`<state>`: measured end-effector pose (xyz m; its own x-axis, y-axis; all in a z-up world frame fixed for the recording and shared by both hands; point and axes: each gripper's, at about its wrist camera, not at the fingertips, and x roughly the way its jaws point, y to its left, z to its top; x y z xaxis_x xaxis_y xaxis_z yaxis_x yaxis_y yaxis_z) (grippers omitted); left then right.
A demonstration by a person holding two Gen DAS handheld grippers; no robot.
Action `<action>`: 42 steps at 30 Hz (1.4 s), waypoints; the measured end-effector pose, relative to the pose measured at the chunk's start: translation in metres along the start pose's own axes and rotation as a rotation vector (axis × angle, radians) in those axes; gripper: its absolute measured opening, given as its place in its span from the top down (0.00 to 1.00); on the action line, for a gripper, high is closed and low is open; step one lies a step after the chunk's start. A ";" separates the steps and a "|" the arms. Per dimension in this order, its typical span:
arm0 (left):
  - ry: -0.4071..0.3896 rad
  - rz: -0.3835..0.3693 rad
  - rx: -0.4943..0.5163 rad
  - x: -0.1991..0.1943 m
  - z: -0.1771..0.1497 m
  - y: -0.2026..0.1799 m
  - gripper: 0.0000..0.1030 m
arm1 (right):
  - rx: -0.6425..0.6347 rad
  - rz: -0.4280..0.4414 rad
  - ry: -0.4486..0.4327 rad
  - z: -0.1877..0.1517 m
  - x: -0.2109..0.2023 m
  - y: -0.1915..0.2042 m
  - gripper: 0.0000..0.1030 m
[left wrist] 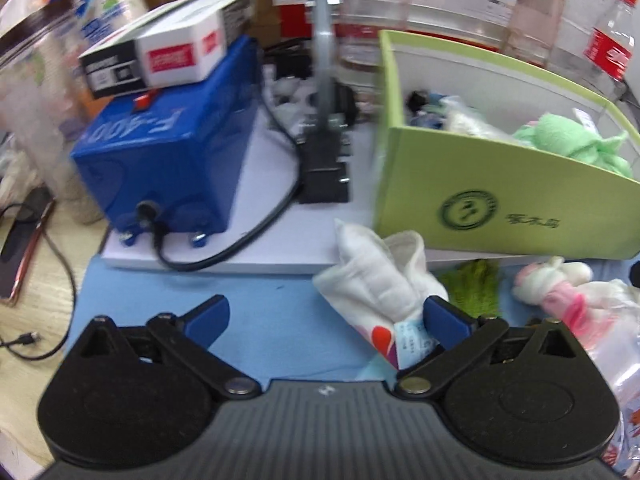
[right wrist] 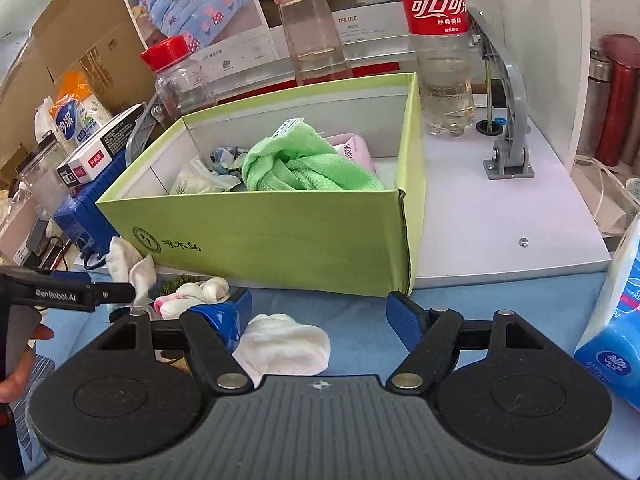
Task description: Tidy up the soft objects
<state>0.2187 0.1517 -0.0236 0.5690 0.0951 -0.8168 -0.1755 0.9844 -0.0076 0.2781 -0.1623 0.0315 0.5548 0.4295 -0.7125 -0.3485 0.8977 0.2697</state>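
Observation:
A green cardboard box (right wrist: 280,232) stands on the white board and holds a green towel (right wrist: 296,160), a pink packet (right wrist: 356,150) and small bagged items. It also shows in the left wrist view (left wrist: 500,208). My left gripper (left wrist: 326,316) is open over the blue mat, its right finger against a white folded cloth (left wrist: 372,276). A pink-and-white plush (left wrist: 560,284) and a green furry piece (left wrist: 476,284) lie to its right. My right gripper (right wrist: 320,316) is open just above a white cloth (right wrist: 286,346) on the mat.
A blue machine (left wrist: 172,160) with a black cable and a box on top stands left of the green box. Bottles (right wrist: 444,48) and a jar (right wrist: 312,28) stand behind it. A grey stand (right wrist: 508,120) and a blue tissue pack (right wrist: 616,320) are at the right. A phone (left wrist: 20,252) lies far left.

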 end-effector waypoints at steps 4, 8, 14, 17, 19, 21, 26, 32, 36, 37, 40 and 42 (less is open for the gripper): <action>-0.006 0.069 -0.063 -0.004 -0.007 0.027 0.01 | -0.018 -0.002 0.026 0.001 0.007 0.006 0.41; 0.004 0.051 -0.113 -0.011 -0.013 0.044 0.01 | -0.071 -0.013 0.092 0.001 0.024 0.014 0.41; -0.049 0.060 -0.125 -0.033 -0.018 0.054 0.01 | -0.070 -0.058 0.092 -0.012 0.004 -0.003 0.40; -0.060 0.056 -0.137 -0.039 -0.021 0.058 0.01 | -0.037 -0.108 0.063 -0.025 -0.022 -0.021 0.39; -0.062 0.045 -0.148 -0.043 -0.024 0.060 0.01 | -0.067 -0.222 0.070 -0.036 -0.036 -0.029 0.38; -0.064 0.042 -0.155 -0.046 -0.027 0.059 0.01 | -0.066 -0.315 0.047 -0.049 -0.054 -0.036 0.38; -0.066 0.032 -0.165 -0.052 -0.032 0.055 0.01 | -0.088 -0.337 -0.042 -0.062 -0.090 -0.032 0.38; -0.082 0.051 -0.147 -0.063 -0.040 0.053 0.01 | -0.097 -0.269 -0.102 -0.057 -0.089 -0.021 0.38; -0.070 0.028 -0.135 -0.060 -0.040 0.050 0.01 | -0.017 -0.261 -0.122 -0.070 -0.083 -0.029 0.38; -0.065 0.016 -0.132 -0.058 -0.038 0.047 0.01 | 0.011 -0.262 -0.120 -0.074 -0.083 -0.032 0.38; -0.047 -0.025 -0.125 -0.053 -0.030 0.037 0.01 | 0.074 -0.248 -0.130 -0.084 -0.080 -0.042 0.38; -0.039 -0.051 -0.115 -0.048 -0.024 0.028 0.01 | 0.117 -0.244 -0.125 -0.090 -0.074 -0.048 0.38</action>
<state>0.1671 0.1709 0.0013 0.6099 0.0534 -0.7907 -0.2356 0.9648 -0.1166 0.1859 -0.2462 0.0133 0.7026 0.2015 -0.6825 -0.1075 0.9781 0.1782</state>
